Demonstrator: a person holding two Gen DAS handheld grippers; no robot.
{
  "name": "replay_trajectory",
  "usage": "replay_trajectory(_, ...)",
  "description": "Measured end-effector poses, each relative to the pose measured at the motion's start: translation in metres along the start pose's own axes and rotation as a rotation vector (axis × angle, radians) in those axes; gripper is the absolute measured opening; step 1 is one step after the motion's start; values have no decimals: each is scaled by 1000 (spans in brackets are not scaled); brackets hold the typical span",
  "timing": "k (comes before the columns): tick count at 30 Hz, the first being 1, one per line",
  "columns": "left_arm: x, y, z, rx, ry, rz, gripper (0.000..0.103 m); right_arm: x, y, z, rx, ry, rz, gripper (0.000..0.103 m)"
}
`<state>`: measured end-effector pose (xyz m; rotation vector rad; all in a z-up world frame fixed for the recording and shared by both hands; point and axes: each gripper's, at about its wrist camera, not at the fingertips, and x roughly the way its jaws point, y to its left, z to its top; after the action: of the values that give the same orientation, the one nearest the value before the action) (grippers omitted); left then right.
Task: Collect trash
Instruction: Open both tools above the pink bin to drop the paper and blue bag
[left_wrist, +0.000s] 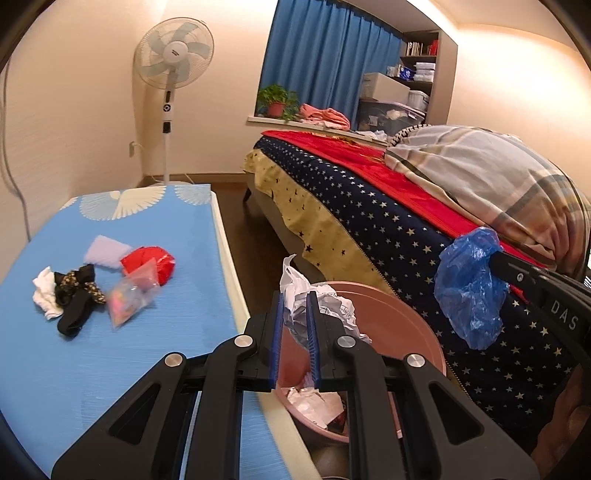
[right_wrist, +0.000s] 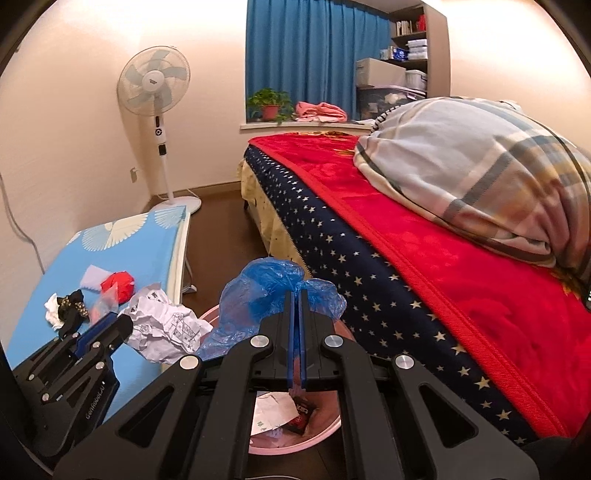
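My left gripper (left_wrist: 295, 295) is shut on a crumpled white paper (left_wrist: 325, 306) and holds it over the pink bin (left_wrist: 399, 317), which has paper scraps inside. The paper also shows in the right wrist view (right_wrist: 162, 328). My right gripper (right_wrist: 297, 291) is shut on a blue plastic bag (right_wrist: 266, 295) above the same bin (right_wrist: 295, 443); the bag also shows in the left wrist view (left_wrist: 469, 284). On the blue table (left_wrist: 55, 350) lie a red bag (left_wrist: 151, 264), a clear packet (left_wrist: 131, 295), black fabric (left_wrist: 75, 299), a white tissue (left_wrist: 44, 295) and a lilac sponge (left_wrist: 105, 249).
A bed (right_wrist: 461, 277) with a red blanket and star-print cover fills the right side, with a plaid pillow (right_wrist: 480, 184). A standing fan (left_wrist: 171, 74) is in the far corner by blue curtains (left_wrist: 325, 55). Dark floor runs between table and bed.
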<state>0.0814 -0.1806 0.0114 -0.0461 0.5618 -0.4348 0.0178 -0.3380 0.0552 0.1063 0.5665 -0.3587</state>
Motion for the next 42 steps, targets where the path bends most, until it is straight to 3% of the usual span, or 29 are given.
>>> replay_trajectory(20, 29, -7, 0, -3, 47, 11, 12, 20, -14, -6, 41, 48, -43, 2)
replay_trajectory(30, 37, -8, 0, -16, 63, -23, 12, 26, -16, -7, 54, 61, -54, 2)
replay_trajectory(33, 40, -10, 0, -17, 73, -83, 14, 28, -15, -8, 53, 72, -55, 8)
replay_trajectory(35, 42, -11, -1, -16, 85, -93, 22, 31, -14, -9, 52, 87, -61, 29)
replay_trajectory(37, 43, -10, -3, -22, 88, -85, 26, 30, -14, -10, 56, 85, -76, 41)
replay_trajectory(42, 40, -2, -4, -55, 91, -78, 26, 28, -13, -10, 52, 78, -77, 41)
